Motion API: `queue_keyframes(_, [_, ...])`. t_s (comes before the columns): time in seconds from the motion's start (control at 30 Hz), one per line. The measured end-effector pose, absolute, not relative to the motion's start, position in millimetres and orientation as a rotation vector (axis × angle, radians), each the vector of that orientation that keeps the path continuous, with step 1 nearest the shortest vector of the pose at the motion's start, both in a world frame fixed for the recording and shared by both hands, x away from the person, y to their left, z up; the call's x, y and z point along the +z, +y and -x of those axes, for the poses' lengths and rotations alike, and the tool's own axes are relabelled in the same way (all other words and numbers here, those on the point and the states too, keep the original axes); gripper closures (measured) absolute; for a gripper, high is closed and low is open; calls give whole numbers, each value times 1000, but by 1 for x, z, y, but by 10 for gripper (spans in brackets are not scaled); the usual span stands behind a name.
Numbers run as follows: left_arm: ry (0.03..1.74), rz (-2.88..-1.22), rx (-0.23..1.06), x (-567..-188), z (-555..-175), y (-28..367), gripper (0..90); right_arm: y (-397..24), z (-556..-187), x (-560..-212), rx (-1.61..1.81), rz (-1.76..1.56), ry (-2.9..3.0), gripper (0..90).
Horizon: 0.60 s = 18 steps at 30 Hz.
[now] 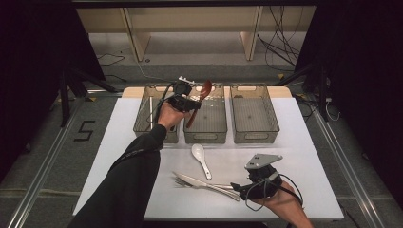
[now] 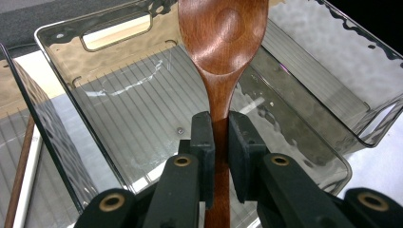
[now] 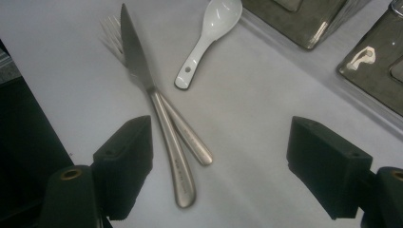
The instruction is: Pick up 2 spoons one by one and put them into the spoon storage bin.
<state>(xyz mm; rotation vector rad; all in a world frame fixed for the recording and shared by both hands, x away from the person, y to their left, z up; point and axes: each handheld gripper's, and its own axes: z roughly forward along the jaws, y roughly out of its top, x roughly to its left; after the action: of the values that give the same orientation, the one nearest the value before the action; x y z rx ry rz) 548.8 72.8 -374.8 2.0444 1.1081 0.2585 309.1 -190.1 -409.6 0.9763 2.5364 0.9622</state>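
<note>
Wood: the wooden spoon is reddish-brown and smooth, with a shallow oval bowl and a flat, narrow handle; faint grain shows along it.
Grip: the left tongs are pinching the spoon's handle just below the bowl, pads flat against both edges.
Place: in the high view the spoon is held in the air, tilted, bowl uppermost, over the middle bin of three smoky clear plastic bins at the far side of the white worktop.
Right tongs: spread wide, nothing between them, low over the worktop near the handles of a steel knife and fork, which lie crossed.
Other: a white ceramic spoon lies just beyond the knife, apart from it.
Left bin: holds long thin sticks, too small to tell.
</note>
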Motion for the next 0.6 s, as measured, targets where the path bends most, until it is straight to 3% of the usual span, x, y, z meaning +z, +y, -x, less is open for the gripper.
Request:
queue_keyframes(0.3, [1129, -2042, 253, -382, -550, 73, 793, -190, -309, -410, 959, -974, 2539, 247])
queue_keyframes(0.6, [1084, -2080, 211, -367, -530, 81, 505, -190, -309, -411, 954, -981, 2539, 247])
